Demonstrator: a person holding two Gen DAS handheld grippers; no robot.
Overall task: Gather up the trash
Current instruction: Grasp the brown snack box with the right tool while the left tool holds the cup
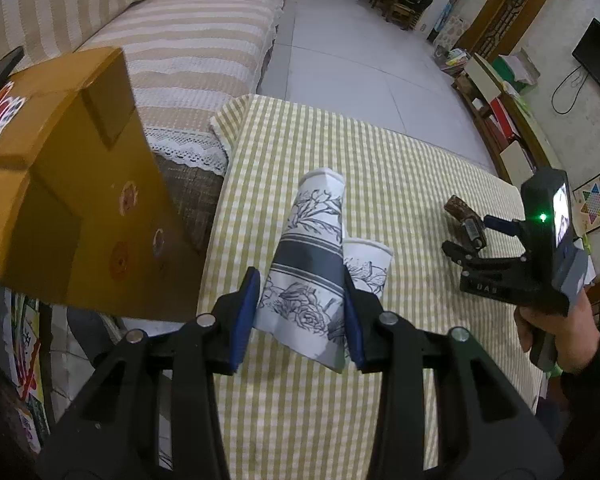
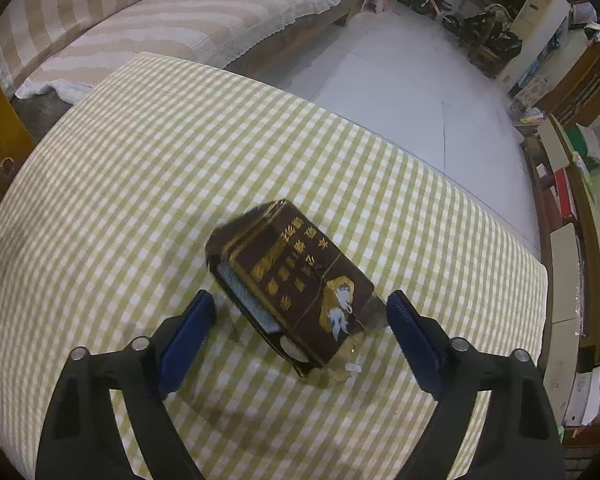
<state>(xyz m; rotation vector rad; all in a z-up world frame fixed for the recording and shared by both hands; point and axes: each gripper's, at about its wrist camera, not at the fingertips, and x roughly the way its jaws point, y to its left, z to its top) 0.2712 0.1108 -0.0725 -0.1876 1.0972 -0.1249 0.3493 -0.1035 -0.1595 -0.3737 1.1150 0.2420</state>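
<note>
Paper cup [image 1: 308, 264] clamped in left jaws; right jaws spread around brown box [image 2: 296, 284], seemingly untouched.

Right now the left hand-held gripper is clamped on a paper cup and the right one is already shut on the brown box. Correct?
Not quite. The right hand-held gripper is open, its fingers either side of the brown box, as the right wrist view shows. The left hand-held gripper does clamp the paper cup.

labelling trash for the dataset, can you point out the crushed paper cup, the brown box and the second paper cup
crushed paper cup [image 1: 306, 264]: left wrist view, its dark band.
brown box [image 2: 296, 280]: right wrist view, its printed top face.
second paper cup [image 1: 368, 262]: left wrist view, its side wall below the rim.
</note>
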